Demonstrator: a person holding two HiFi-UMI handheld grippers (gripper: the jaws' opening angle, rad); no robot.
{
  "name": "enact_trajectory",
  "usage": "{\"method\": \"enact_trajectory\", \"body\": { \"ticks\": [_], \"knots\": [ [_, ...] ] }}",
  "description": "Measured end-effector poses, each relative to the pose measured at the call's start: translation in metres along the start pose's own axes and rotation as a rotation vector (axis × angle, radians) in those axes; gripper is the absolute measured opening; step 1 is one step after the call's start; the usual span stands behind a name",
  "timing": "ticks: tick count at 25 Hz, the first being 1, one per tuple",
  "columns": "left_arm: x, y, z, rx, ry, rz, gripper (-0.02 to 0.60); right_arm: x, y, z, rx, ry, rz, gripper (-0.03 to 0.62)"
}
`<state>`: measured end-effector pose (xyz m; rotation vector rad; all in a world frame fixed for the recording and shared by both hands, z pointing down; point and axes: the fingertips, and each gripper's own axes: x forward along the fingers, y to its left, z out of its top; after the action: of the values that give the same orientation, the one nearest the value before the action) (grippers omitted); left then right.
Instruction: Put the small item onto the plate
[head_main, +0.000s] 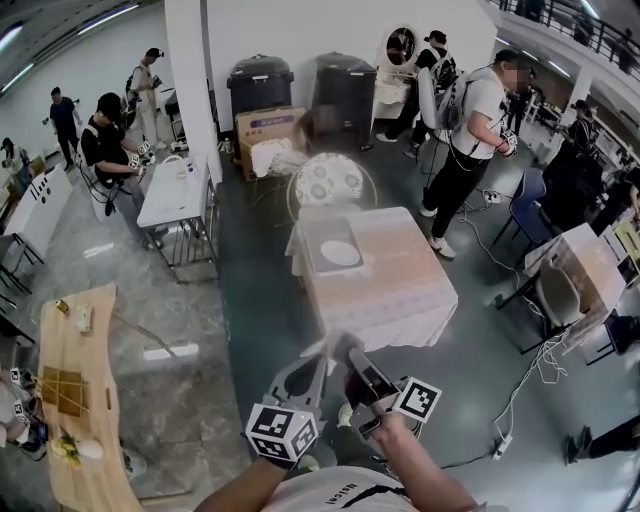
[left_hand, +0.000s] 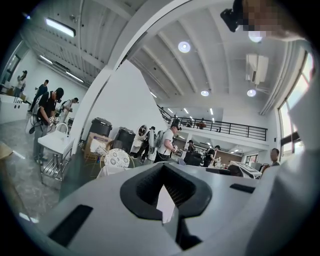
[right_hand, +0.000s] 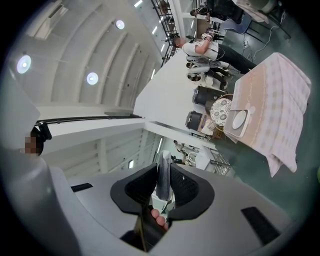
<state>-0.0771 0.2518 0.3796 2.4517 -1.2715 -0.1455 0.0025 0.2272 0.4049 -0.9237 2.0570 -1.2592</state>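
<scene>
Pale grey and wafer-thin, the small item (right_hand: 164, 177) looks like a flat sachet or a folded scrap, though I can't say which. It stands on edge in the right gripper (right_hand: 164, 167), whose 2 ribbed pads are clamped on its flat faces, with the top edge poking out past the tips.

My guess is it weighs next to nothing and is a bit floppy, so it could sag or flutter instead of dropping cleanly. It doesn't look breakable. Pinching the broad faces near the middle, like now, seems right to me. A grip out at a corner would probably let it fold over.

Over on the left gripper (left_hand: 164, 172) the jaws are nearly together with a white sliver (left_hand: 165, 204) showing in the slit. I can't tell if that's something pinched or just background.

As for the plate (head_main: 340, 252), it's white and sits in a tray (head_main: 318, 268) on the cloth-covered table (head_main: 400, 290). That's well ahead of both grippers, so the item is nowhere near it yet.
</scene>
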Motion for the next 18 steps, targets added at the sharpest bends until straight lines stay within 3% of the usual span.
{"method": "enact_trajectory", "body": {
  "ticks": [7, 18],
  "knots": [
    [0.044, 0.033, 0.003, 0.003, -0.004, 0.068, 0.006, 0.045, -0.038, 0.020, 0.048, 0.049, 0.010, 0.091],
    [0.179, 0.068, 0.023, -0.010, -0.003, 0.138, 0.006, 0.124, -0.101, 0.123, 0.082, 0.108, 0.021, 0.091]
  ]
}}
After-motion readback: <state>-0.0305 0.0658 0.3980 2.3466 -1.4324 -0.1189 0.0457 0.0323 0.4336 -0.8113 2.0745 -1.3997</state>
